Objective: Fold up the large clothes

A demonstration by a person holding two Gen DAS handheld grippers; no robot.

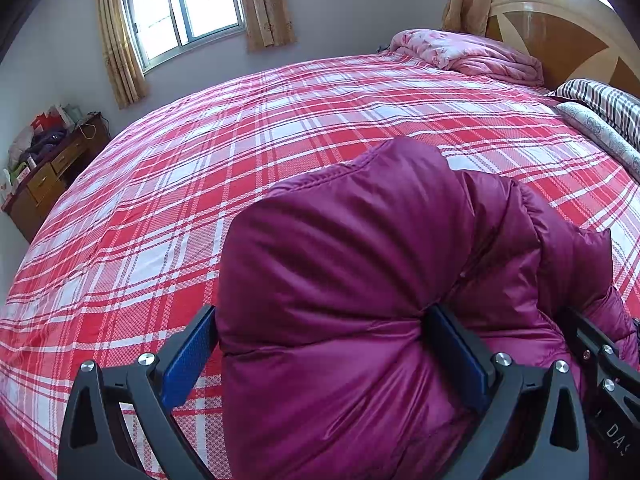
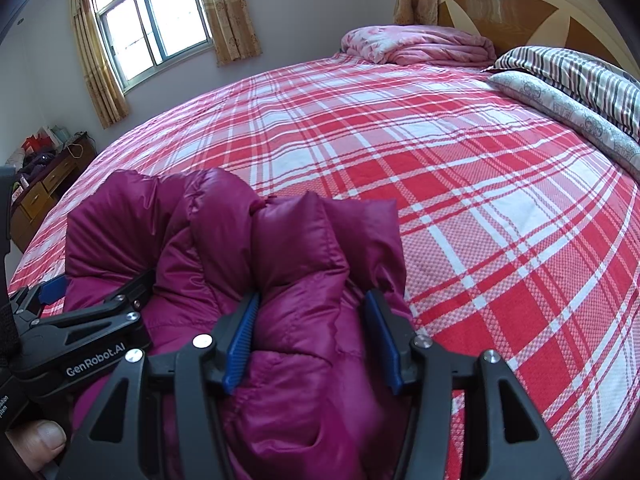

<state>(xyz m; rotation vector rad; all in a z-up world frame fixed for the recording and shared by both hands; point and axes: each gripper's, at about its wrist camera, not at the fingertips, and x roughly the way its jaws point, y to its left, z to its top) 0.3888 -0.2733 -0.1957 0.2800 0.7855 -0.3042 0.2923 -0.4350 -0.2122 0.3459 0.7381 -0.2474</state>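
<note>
A puffy magenta down jacket (image 1: pixel 360 248) is bunched up above the red-and-white plaid bed (image 1: pixel 200 152). My left gripper (image 1: pixel 320 344) is shut on a thick fold of the jacket, its blue pads pressing both sides. My right gripper (image 2: pixel 312 340) is shut on another fold of the same jacket (image 2: pixel 296 248), close beside the left one. The left gripper's body shows in the right wrist view (image 2: pixel 92 320), and the right gripper's edge shows at the right of the left wrist view (image 1: pixel 600 356). The jacket's lower part is hidden below the frames.
A folded pink quilt (image 2: pixel 416 46) lies at the head of the bed by the wooden headboard (image 2: pixel 520 8). Striped and patterned pillows (image 2: pixel 580 92) lie at the right. A cluttered wooden dresser (image 1: pixel 48 172) stands at the left under a curtained window (image 1: pixel 184 8).
</note>
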